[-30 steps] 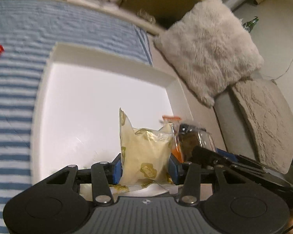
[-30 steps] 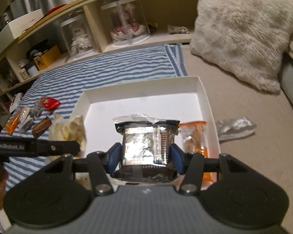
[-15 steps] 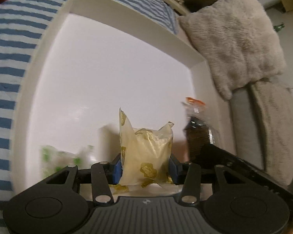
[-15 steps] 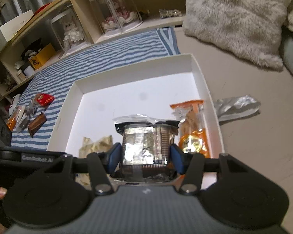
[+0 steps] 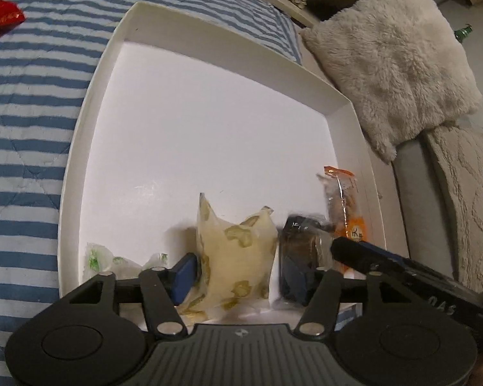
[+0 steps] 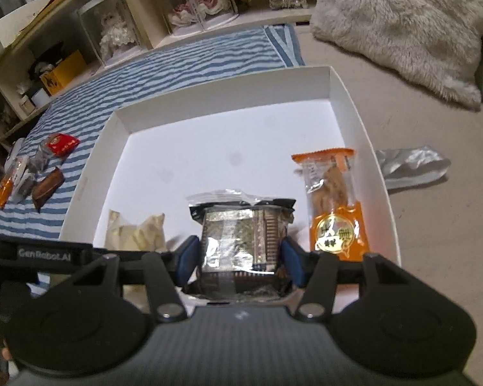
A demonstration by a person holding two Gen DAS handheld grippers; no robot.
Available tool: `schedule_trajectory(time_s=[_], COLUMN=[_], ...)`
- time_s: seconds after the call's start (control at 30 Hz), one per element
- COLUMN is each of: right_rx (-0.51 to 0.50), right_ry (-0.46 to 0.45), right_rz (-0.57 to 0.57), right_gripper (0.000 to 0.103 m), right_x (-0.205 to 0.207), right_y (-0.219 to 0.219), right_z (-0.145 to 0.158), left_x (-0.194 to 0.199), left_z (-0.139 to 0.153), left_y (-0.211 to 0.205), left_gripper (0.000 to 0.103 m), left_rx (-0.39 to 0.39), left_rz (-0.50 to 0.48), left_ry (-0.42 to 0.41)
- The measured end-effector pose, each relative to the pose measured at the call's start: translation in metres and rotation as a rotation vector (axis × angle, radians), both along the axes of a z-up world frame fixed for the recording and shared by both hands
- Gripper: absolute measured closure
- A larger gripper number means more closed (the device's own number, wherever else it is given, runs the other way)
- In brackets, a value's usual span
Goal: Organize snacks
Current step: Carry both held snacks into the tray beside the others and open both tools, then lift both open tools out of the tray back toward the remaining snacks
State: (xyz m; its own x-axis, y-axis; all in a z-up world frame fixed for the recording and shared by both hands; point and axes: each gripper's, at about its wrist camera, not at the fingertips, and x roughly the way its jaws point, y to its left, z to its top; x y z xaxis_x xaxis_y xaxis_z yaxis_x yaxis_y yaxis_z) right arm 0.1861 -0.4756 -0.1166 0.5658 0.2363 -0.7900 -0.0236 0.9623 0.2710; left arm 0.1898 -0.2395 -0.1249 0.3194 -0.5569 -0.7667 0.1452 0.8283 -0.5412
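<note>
"GenRobot.AI" stands in pale letters on the black arm of the left gripper (image 6: pixel 45 254); the orange snack packet (image 6: pixel 336 225) bears characters too blurred to read

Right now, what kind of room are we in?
Probably a bedroom or living room at home: a striped blanket, a fluffy cushion and shelves with dolls in clear cases.

Two matching black handheld grippers, left gripper (image 5: pixel 238 276) and right gripper (image 6: pixel 238 260), with blue pads, silver screws, ribbed grey housings; white "GenRobot.AI" lettering.
</note>
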Motion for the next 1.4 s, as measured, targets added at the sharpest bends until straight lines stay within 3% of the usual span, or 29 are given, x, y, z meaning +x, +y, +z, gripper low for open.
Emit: schedule_trajectory(time_s=[0.07, 0.37, 0.73, 0.93, 1.4], right_rx=[0.016, -0.045, -0.062, -0.079, -0.137], right_ry=[-0.003, 0.007, -0.008, -0.023, -0.059], right_rz=[-0.014, 0.007, 0.022, 0.032, 0.020], right_gripper=[0.027, 0.026, 0.012, 0.001, 0.001], right_x=[-0.002, -0.016, -0.037, -0.049, -0.076], right_y=[-0.004, -0.010, -0.011, -0.010, 0.003], right_z=[0.004, 0.015, 0.024, 0.033, 0.058], left_x=[-0.001, -0.008, -0.027, -0.041, -0.064], left_z=[0.004, 0.017, 0.041, 0.054, 0.076], left_y=[-0.001, -0.003, 0.005, 0.011, 0.050], left_gripper=[0.041, 0.038, 0.003, 0.000, 0.000], left_rx=[0.011, 0.067, 0.132, 0.150, 0.184], left_rz=[-0.007, -0.031, -0.057, -0.077, -0.095], left_ry=[-0.009, -0.036, -0.094, -0.134, -0.211])
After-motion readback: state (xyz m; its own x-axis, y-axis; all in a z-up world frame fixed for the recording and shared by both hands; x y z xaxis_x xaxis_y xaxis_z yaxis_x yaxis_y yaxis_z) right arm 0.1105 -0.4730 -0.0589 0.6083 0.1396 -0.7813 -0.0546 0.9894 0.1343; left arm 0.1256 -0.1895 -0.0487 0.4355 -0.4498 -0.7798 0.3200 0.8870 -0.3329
